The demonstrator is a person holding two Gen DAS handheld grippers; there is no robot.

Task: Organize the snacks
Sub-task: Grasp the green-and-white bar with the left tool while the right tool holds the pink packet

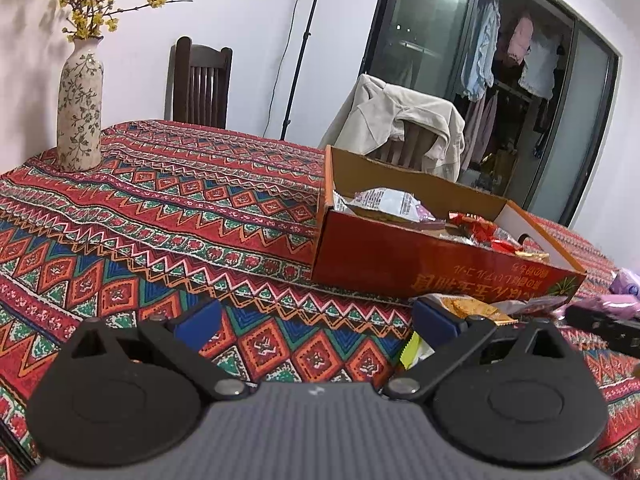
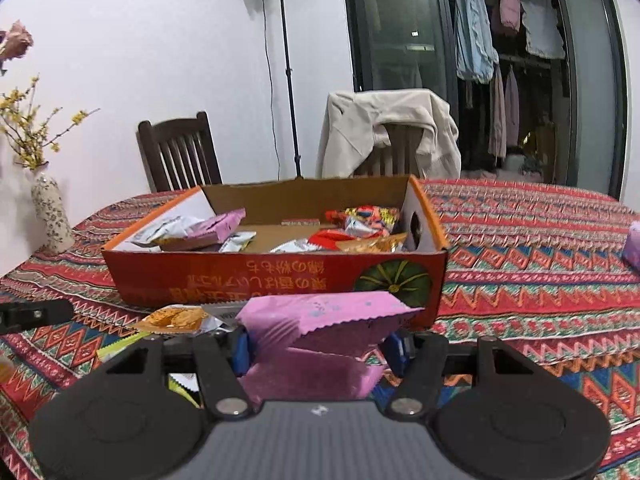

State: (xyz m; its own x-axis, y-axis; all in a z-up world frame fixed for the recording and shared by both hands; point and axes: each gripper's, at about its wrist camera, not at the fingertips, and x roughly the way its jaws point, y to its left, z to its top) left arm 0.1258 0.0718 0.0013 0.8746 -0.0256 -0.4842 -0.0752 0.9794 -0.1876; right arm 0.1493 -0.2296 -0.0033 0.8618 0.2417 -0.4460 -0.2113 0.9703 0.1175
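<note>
White-walled room, dark glass sliding door in the upper right with clothes hanging behind it, light stand at top centre. A table with a red patterned cloth fills the lower half of both views. Two dark wooden chairs stand behind it; a beige jacket is draped over the right one. Orange cardboard box at centre of the right wrist view, open top, upside-down print and a green pumpkin picture on its near wall. Inside: mixed snack packets, red and gold ones to the right, silver and purple ones to the left. Floral vase with yellow blossom twigs at upper left of the left wrist view.

Right gripper at bottom centre, jaws half-closed, blue pads pressing both sides of a pink snack packet, which is just in front of the box's near wall. An orange snack packet lies on the cloth to its left, near the box.

Left gripper at bottom centre of its view, jaws wide apart, nothing between them, only cloth below.
</note>
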